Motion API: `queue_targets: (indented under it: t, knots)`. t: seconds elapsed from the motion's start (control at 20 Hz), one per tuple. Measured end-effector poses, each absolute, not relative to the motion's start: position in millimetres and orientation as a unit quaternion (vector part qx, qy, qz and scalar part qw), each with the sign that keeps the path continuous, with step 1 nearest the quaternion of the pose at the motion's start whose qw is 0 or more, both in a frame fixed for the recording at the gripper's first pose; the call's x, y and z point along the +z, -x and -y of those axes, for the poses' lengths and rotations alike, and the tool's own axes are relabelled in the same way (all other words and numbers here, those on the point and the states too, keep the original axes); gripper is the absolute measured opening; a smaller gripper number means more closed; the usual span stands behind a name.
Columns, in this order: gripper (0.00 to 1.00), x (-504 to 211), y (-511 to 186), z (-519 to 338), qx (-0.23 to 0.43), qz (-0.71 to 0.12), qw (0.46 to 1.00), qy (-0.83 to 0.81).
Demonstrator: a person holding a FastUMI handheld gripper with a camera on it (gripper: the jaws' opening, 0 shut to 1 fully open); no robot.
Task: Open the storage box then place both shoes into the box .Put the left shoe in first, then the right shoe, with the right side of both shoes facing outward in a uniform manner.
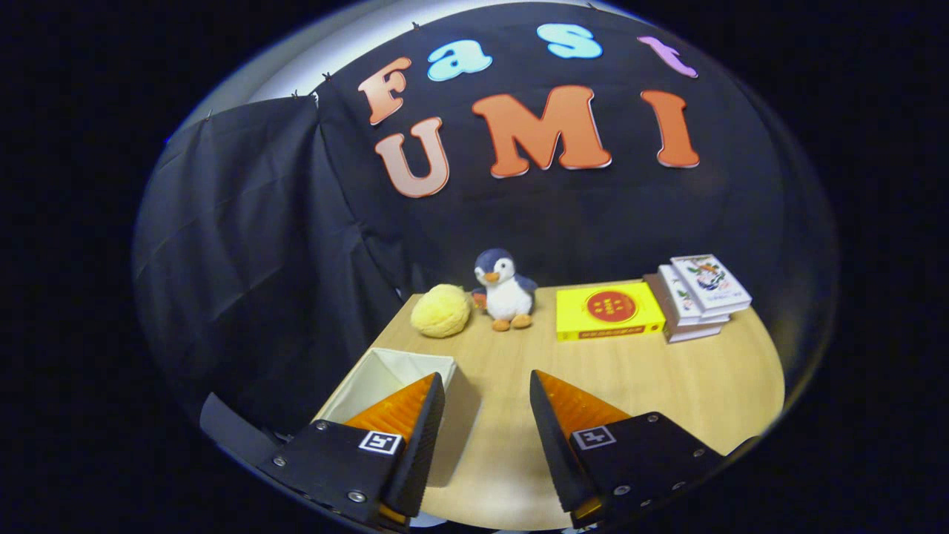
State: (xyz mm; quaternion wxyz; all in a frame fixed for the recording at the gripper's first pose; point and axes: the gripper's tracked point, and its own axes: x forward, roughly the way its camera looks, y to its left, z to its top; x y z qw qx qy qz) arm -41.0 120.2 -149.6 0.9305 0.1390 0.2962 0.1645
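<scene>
I am holding my gripper (pixel 485 386) above the near part of the wooden table (pixel 667 378), and its two fingers are standing wide apart with nothing between them but bare tabletop. The storage box (pixel 385 374) is sitting near the table's front left corner, partly behind my left finger; I am seeing pale inner walls and an open top, so I am judging the lid or flap to be already out of the way, though the finger is hiding part of the rim and I cannot be sure. I am not finding either shoe anywhere ahead of the fingers.

Further back, a yellow fluffy ball (pixel 440 310) and a toy penguin (pixel 506 291) are standing side by side, just apart, near the far edge. To their right a flat yellow box (pixel 608 311) is lying close beside a small stack of books (pixel 697 295).

I am reading this as the gap between opening the box and fetching the left shoe. The next move is asking me to swing the tool round until the shoes come into sight, pick out the left one, and grip it so that its right side will be facing outward once it is lowered into the box. The box looks soft-walled, so I am expecting it to give or shift if I nudge it
</scene>
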Motion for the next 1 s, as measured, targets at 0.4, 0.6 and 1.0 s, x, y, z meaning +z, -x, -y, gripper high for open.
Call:
queue_targets:
  t: [0.4,0.6,1.0]
  knots:
    - [0.95,-98,37,25,0.089,-0.151,0.983,-0.045]
    - [0.96,-69,37,58,0.068,-0.083,0.994,-0.014]
    - [0.98,-41,49,93,0.041,-0.027,0.999,-0.016]
